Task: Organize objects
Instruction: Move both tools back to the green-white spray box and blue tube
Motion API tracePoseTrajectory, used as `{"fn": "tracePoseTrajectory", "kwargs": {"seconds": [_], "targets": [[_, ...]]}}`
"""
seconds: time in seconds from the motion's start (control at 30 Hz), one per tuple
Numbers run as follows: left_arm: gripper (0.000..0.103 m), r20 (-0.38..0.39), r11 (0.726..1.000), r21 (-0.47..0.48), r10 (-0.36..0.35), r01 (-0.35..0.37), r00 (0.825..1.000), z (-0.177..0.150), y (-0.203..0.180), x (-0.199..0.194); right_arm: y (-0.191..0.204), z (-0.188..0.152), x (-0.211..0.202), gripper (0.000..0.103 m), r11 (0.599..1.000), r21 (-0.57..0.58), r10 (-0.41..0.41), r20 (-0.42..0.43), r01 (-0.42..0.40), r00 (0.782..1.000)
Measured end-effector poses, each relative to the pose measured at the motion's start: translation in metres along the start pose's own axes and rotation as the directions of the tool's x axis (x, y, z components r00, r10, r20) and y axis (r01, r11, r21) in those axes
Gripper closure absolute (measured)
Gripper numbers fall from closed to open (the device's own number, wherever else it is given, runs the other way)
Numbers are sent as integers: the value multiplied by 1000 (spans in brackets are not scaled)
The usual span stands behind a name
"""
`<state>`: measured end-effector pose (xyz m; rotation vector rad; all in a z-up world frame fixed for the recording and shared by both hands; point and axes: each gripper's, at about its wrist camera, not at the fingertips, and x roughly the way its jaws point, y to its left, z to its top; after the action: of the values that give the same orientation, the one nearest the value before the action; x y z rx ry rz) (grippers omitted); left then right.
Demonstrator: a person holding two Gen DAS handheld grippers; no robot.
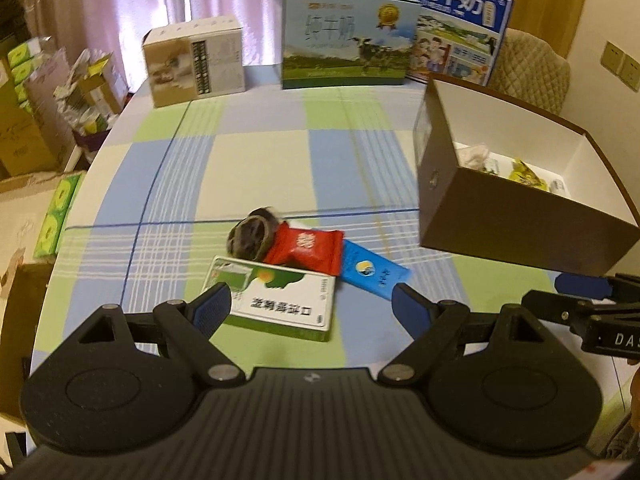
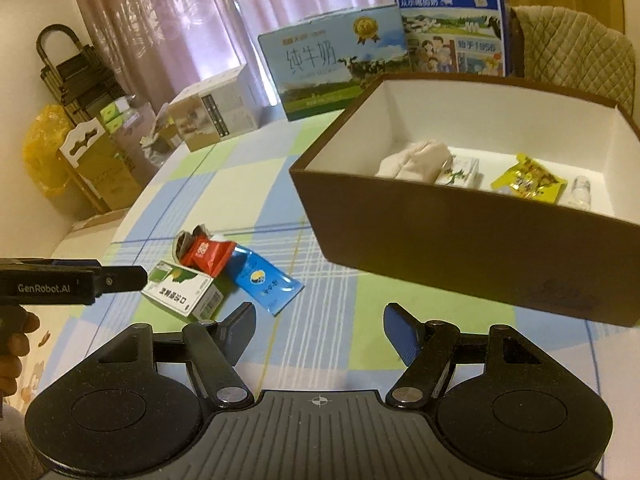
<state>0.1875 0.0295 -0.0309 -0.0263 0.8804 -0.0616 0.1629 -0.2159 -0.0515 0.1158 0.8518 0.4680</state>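
Observation:
A small pile lies on the checked tablecloth: a green-and-white flat box (image 1: 276,304) (image 2: 182,292), a red snack packet (image 1: 306,250) (image 2: 208,256), a blue sachet (image 1: 374,274) (image 2: 266,282) and a dark crumpled wrapper (image 1: 250,238) (image 2: 182,246). My left gripper (image 1: 310,312) is open just over the near edge of the green box, its left finger overlapping the box's corner. My right gripper (image 2: 318,330) is open over bare cloth, right of the pile. The brown storage box (image 1: 516,240) (image 2: 460,248) with a white inside holds a cream cloth bundle (image 2: 414,158), a small white pack (image 2: 458,172), a yellow packet (image 2: 528,180) and a clear item (image 2: 578,192).
Two milk cartons (image 1: 346,38) (image 1: 458,26) and a beige carton (image 1: 196,60) stand along the table's far edge. A quilted chair back (image 2: 576,48) is behind the brown box. Cardboard boxes (image 1: 28,128) crowd the floor to the left. A hand (image 2: 16,344) holds the left gripper.

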Motion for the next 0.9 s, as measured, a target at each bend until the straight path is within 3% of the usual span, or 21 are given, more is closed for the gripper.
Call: {"fn": "tracePoseTrajectory", "kwargs": {"seconds": [0.37, 0.67, 0.9], "targets": [[18, -25, 994, -89, 62, -64, 998, -7, 40, 11, 5, -8, 25, 35, 999, -27, 28, -55, -29, 998], [18, -69, 996, -80, 46, -51, 997, -16, 37, 28, 13, -6, 49, 36, 997, -78, 4, -87, -11, 996], [17, -113, 997, -68, 39, -47, 993, -22, 32, 45, 18, 4, 73, 45, 996, -83, 8, -93, -15, 996]]}}
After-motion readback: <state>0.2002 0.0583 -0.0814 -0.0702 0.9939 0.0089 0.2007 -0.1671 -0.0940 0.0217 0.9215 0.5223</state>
